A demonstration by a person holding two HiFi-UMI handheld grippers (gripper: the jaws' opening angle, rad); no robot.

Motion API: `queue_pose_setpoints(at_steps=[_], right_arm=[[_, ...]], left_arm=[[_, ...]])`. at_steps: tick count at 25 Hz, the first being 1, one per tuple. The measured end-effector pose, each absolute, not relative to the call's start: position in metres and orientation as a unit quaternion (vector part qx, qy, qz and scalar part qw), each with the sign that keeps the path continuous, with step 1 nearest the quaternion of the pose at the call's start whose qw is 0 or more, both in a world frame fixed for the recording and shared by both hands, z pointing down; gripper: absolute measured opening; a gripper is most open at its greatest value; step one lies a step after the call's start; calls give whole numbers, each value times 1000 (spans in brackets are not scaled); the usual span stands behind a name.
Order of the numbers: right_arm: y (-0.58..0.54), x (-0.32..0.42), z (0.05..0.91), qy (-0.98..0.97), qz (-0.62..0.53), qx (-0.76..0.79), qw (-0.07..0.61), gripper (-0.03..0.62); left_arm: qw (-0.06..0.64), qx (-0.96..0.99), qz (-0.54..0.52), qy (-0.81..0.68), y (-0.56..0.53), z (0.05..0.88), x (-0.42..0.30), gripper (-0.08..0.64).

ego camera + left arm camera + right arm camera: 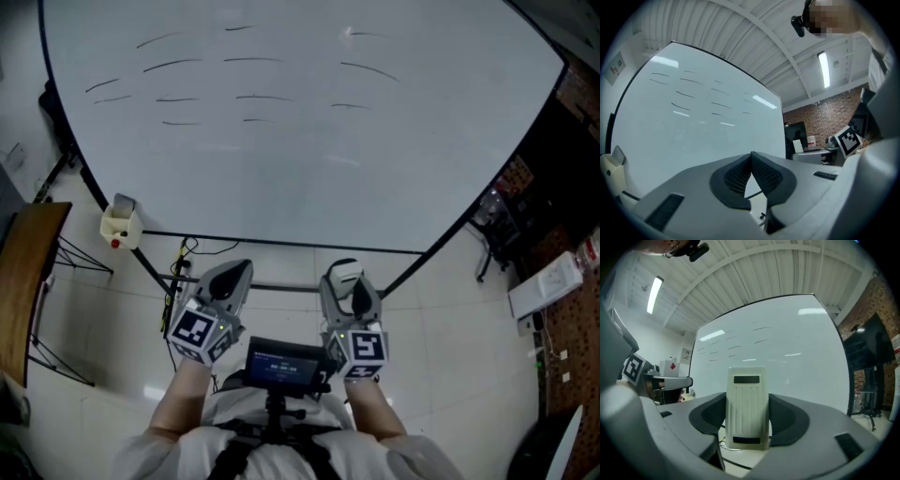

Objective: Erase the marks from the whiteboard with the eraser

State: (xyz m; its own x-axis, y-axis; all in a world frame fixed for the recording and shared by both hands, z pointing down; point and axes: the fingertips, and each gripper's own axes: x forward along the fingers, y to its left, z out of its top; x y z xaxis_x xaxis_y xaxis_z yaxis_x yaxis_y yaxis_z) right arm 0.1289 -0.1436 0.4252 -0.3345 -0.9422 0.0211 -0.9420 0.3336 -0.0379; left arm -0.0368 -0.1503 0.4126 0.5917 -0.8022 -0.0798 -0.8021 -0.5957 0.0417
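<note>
A large whiteboard [300, 150] stands ahead, with several short dark marks [253, 97] in rows across its upper part. In the left gripper view the marks [693, 96] show on the whiteboard [684, 140], and in the right gripper view the marks [736, 347] sit high on the whiteboard [797, 362]. My right gripper [351, 292] is shut on a white eraser [747, 406], held upright between the jaws below the board's lower edge. The eraser [348, 278] is partly hidden in the head view. My left gripper [228, 284] is shut with nothing in it, its tips [751, 159] touching.
A small cream box with a red spot [120, 225] hangs at the board's lower left corner. A wooden table [23, 272] stands at the left. Black stand legs and cables [178, 267] cross the tiled floor under the board. Shelving and a white box [548, 281] are at the right.
</note>
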Motion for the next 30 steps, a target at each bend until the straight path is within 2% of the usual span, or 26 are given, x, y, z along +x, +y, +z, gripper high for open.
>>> queue_pose_setpoints(at_steps=[15,22,30], right_arm=[[-9,224,464,837,-37,-546,-19,261],[3,230,467,837,-44,-544,-20,259],[-3,205,453,835,-37,-548,-19,259]], left_arm=[[32,867,-25,-497,-5,458,50,-8],[40,869,-18,-492,9,457,58,-8],[32,881,-24,-472,-5,441,43,-8]])
